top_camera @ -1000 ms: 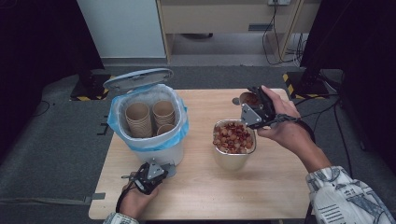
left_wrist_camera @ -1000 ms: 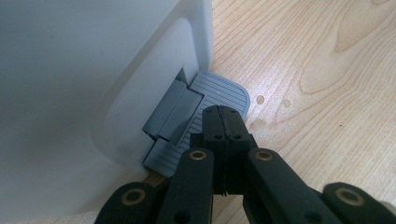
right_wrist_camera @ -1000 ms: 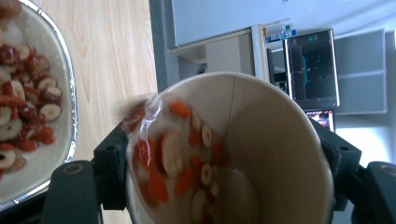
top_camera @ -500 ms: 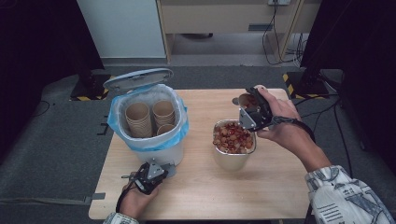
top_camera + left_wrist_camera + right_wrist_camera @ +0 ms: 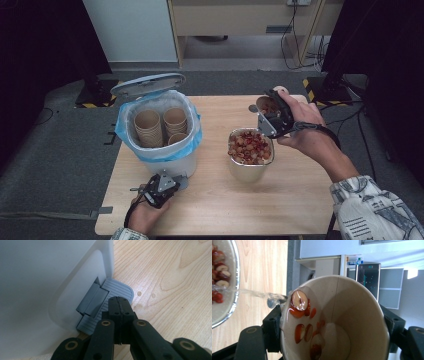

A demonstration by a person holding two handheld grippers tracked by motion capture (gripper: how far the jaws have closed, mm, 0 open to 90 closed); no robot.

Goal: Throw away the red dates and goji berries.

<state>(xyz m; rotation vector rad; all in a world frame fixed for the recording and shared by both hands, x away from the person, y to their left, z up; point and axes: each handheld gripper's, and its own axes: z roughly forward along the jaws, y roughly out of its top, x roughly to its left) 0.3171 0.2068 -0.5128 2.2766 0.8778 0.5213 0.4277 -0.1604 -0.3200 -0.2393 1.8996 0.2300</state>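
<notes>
A wooden table [image 5: 295, 205] stands on grey carpet, with pale cabinets and dark curtains behind it. Landmark: the white pedal bin [image 5: 162, 137], lined with a blue bag and standing on the table's left half, its lid [image 5: 147, 84] raised at the far side. Inside it sit stacked paper cups [image 5: 149, 127].

Your left gripper [image 5: 161, 187] lies at the bin's near foot. In the left gripper view its jaws are pressed together, and their tips rest on the ribbed grey pedal [image 5: 116, 288] that juts from the bin's base.

To the right of the bin, near it but apart, stands a metal bowl [image 5: 250, 152] heaped with red sliced fruit [image 5: 249, 146].

Your right gripper [image 5: 274, 116] is held above the bowl's far right rim, farther from the bin. Its jaws pinch a paper cup [image 5: 337, 317] tipped towards the bowl. In the right gripper view, fruit slices [image 5: 299, 301] cling to the wet lower wall of the cup, and a thin stream of water [image 5: 254, 293] runs from its lip into the bowl.
</notes>
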